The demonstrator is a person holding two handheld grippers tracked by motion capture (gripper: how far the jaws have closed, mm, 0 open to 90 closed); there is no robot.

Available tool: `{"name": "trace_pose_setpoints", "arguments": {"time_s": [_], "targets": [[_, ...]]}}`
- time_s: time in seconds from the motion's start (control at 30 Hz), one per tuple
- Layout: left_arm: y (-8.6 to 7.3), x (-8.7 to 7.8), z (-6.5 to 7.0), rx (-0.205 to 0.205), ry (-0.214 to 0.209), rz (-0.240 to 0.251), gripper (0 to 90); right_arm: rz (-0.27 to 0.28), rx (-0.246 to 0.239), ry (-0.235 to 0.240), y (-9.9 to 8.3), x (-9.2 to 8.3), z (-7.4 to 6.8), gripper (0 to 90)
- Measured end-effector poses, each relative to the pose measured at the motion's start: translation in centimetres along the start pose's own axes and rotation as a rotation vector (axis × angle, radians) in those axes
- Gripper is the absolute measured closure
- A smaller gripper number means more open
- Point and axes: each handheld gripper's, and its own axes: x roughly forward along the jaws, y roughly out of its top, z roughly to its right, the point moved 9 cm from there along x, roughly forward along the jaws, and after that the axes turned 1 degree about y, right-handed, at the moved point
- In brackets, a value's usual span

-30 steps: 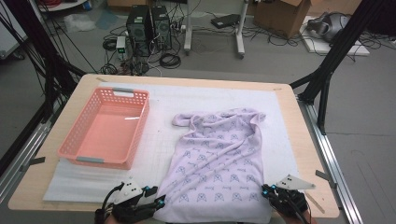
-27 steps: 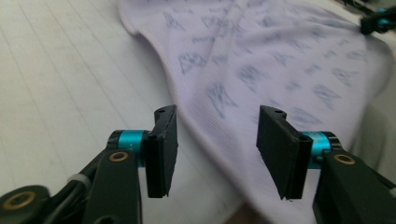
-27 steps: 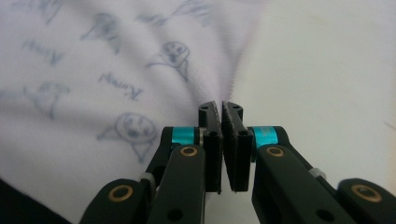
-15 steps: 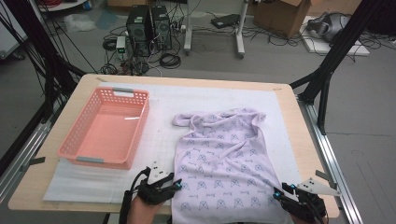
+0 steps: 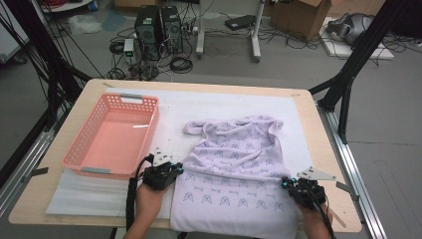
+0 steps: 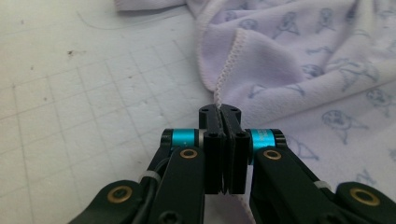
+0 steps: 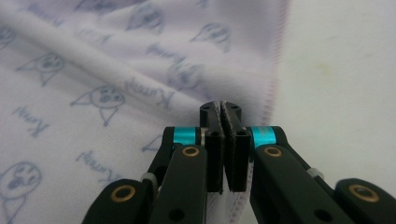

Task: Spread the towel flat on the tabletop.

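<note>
High view: your bench carries the lilac cloth just right of the pink basket. Your left gripper pinches the cloth's left hem, jaws having just closed; your right gripper pinches its right hem likewise.

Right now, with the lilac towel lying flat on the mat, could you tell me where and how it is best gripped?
Grip the lilac towel by its stitched side hems near the front, one claw coming in level from each outer side. The cloth lies flat, so only its thin edges offer a pinch. The left claw and right claw are shut on those hems already.
</note>
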Motion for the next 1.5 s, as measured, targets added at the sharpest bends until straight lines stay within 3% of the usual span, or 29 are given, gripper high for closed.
{"name": "trace_pose_setpoints", "arguments": {"time_s": [0.07,0.13,0.2,0.4,0.5,0.57,0.6,0.7,0.77,0.87,1.0,1.07,1.17,1.2,1.23,1.27,1.33,1.37,1.5], "targets": [[-0.3,-0.2,0.4,-0.022,-0.016,0.021,81.6,0.015,0.054,0.002,0.1,0.3,0.1,84.4],[-1.1,-0.7,0.7,-0.033,-0.048,0.007,64.4,0.023,0.057,0.002,0.0,0.1,-0.2,67.7],[-2.0,-1.5,1.0,-0.039,-0.069,0.001,55.4,0.031,0.045,0.021,-0.3,-0.6,-0.6,63.3],[-4.1,-3.5,2.6,-0.033,-0.142,0.001,51.0,0.018,0.069,0.053,-2.3,-3.0,-0.6,52.5],[-4.7,-3.9,3.8,-0.004,-0.189,-0.005,50.4,0.004,0.057,0.069,-3.3,-3.8,-0.8,51.5],[-4.9,-3.9,4.2,0.020,-0.197,0.005,49.3,-0.009,0.038,0.071,-3.8,-4.0,-1.0,52.4],[-5.1,-4.0,4.3,0.039,-0.176,0.013,51.6,-0.012,0.033,0.066,-4.0,-4.1,-1.0,52.5],[-5.4,-4.3,4.0,0.071,-0.135,0.020,75.7,-0.004,0.040,0.056,-4.3,-4.3,-0.7,53.3],[-5.7,-4.6,4.0,0.045,-0.157,0.003,85.3,-0.001,0.025,0.051,-4.4,-4.3,-0.6,54.4],[-6.5,-6.0,4.2,0.084,-0.152,-0.015,86.7,0.006,0.021,0.046,-4.4,-4.4,-0.6,56.1],[-8.0,-8.2,4.0,0.082,-0.150,-0.039,86.8,0.004,0.023,0.052,-4.6,-4.6,-0.7,56.9],[-8.7,-9.1,3.8,0.064,-0.154,-0.027,86.7,-0.001,0.027,0.076,-4.6,-4.6,-1.2,60.0],[-9.0,-9.5,3.8,0.057,-0.158,-0.024,86.3,-0.014,-0.010,0.097,-4.6,-4.6,-2.3,64.4],[-8.9,-9.4,3.8,0.058,-0.157,-0.019,85.4,-0.018,-0.027,0.087,-4.6,-4.6,-2.5,70.5],[-8.8,-9.3,3.8,0.058,-0.157,-0.010,83.4,-0.026,-0.034,0.105,-4.6,-4.6,-2.9,82.0],[-8.7,-9.1,3.8,0.055,-0.162,-0.003,78.9,-0.039,-0.030,0.127,-4.7,-4.8,-3.2,86.0],[-8.1,-8.9,3.8,0.032,-0.158,0.028,62.1,-0.058,-0.061,0.115,-5.0,-5.2,-3.5,88.6],[-7.8,-8.8,3.7,0.025,-0.159,0.046,57.9,-0.075,-0.072,0.119,-5.2,-5.6,-3.6,88.8],[-6.3,-8.0,3.4,0.001,-0.149,0.090,49.8,-0.101,-0.072,0.082,-6.8,-7.5,-2.6,89.0]]}}
